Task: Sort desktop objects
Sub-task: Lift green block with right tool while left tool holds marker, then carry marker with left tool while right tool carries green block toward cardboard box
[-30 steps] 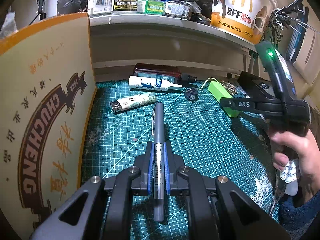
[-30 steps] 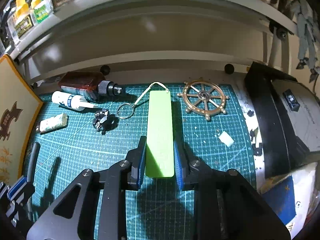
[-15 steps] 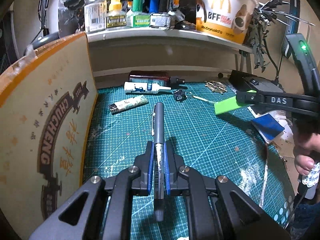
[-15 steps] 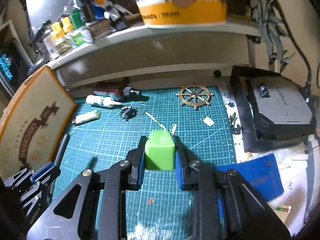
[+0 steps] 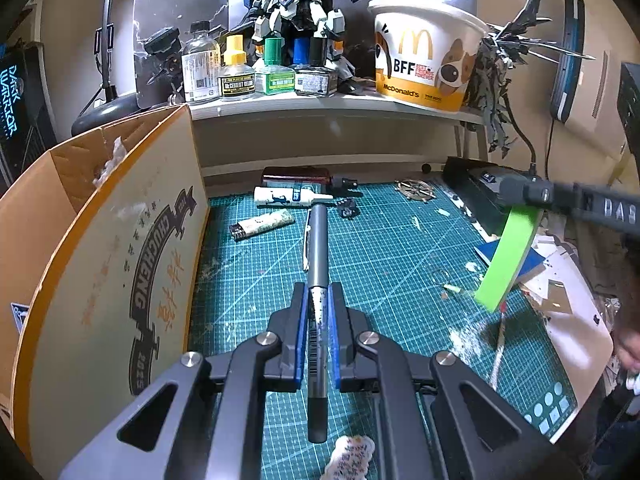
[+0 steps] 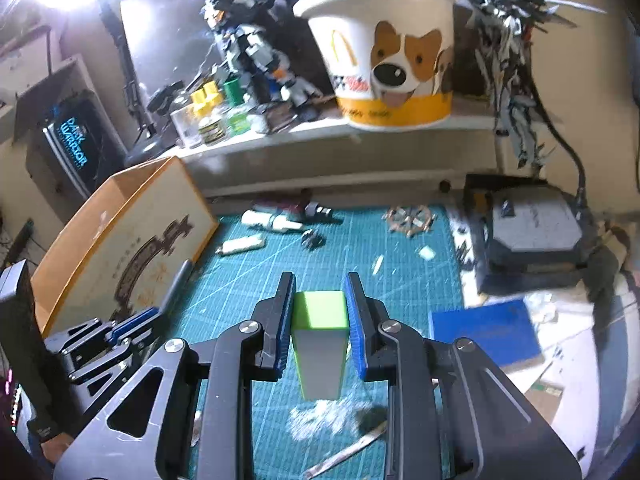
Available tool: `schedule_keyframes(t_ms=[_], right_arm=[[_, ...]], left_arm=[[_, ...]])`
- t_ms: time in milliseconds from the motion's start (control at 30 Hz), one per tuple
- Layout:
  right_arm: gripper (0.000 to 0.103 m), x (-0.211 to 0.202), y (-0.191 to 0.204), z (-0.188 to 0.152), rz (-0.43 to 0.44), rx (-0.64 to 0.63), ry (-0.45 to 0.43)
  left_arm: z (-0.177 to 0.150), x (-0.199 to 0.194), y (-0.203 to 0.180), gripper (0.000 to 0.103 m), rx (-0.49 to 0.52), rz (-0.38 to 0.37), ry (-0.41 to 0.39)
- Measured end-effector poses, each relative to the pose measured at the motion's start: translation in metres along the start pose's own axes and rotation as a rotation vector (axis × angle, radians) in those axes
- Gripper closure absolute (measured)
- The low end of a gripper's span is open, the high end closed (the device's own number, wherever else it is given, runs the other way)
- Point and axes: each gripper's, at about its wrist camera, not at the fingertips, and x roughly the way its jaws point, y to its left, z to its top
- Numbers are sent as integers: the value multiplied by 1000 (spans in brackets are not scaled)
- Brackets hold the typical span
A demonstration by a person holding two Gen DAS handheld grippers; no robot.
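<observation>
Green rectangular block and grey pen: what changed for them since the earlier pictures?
The right tongs lifted the green rectangular block off the teal cutting mat. The left tongs carried the grey pen upward. Both grips stayed shut; the white glue tube stayed put.

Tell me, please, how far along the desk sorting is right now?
Early. Nothing sorted shows yet. In hand: left gripper clamps the grey pen; right gripper holds the green block. Left on the mat: lighter, white tube, ship's wheel.
</observation>
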Motion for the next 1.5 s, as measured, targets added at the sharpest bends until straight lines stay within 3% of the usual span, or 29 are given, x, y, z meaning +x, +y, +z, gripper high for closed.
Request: schedule_keyframes(t_ms=[267, 567, 733, 1167, 1500], right_arm=[[80, 24, 29, -45, 6, -106, 95], [79, 9, 33, -76, -5, -146, 17], [78, 18, 36, -99, -12, -189, 47], [80, 23, 32, -104, -19, -168, 54], [80, -34, 29, -71, 10, -77, -75]], left_arm=[[-8, -3, 1, 93, 5, 4, 9], [-5, -10, 13, 93, -3, 7, -7], [-5, -11, 16, 93, -10, 2, -10], [-14, -22, 16, 93, -12, -39, -43], [-3, -54, 11, 93, 12, -42, -124]])
